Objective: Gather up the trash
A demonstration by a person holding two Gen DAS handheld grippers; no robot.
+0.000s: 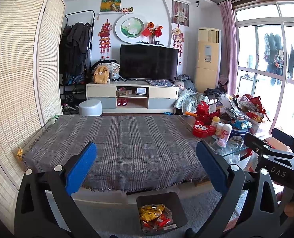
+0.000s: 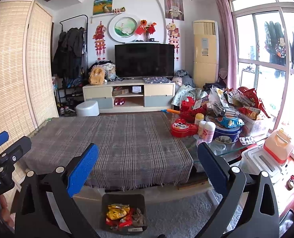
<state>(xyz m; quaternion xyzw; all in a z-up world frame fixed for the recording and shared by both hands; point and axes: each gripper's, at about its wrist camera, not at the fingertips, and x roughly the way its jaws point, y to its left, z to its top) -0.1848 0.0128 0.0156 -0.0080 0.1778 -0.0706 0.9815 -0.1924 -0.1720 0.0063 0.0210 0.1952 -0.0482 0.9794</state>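
1. The left gripper [image 1: 147, 166] is being held above the table's near edge w/ its blue pads [image 1: 81, 168] spread wide apart; nothing is being gripped.
2. The right gripper [image 2: 149, 166] is likewise being held w/ jaws wide apart, blue pads [image 2: 83, 168] bare, just beside the left one.
3. The dark trash bin [image 1: 178, 204] is being seen on the grey carpet [image 2: 176, 212] in front of the table, below both grippers.
4. Trash is being shown inside the bin: a yellow wrapper [image 2: 118, 211] on top, red wrappers [image 2: 125, 222] under it.
5. The plaid tablecloth [image 1: 115, 140] is being seen draped over most of the table.
6. Snack bags [image 2: 250, 105], a red tin [image 2: 181, 129], white bottles [image 2: 208, 131] & a blue cookie tin [image 2: 229, 134] are being seen crowded at the table's right end.
7. A TV [image 1: 149, 61] on a low cabinet [image 1: 132, 97] is being seen at the far wall.
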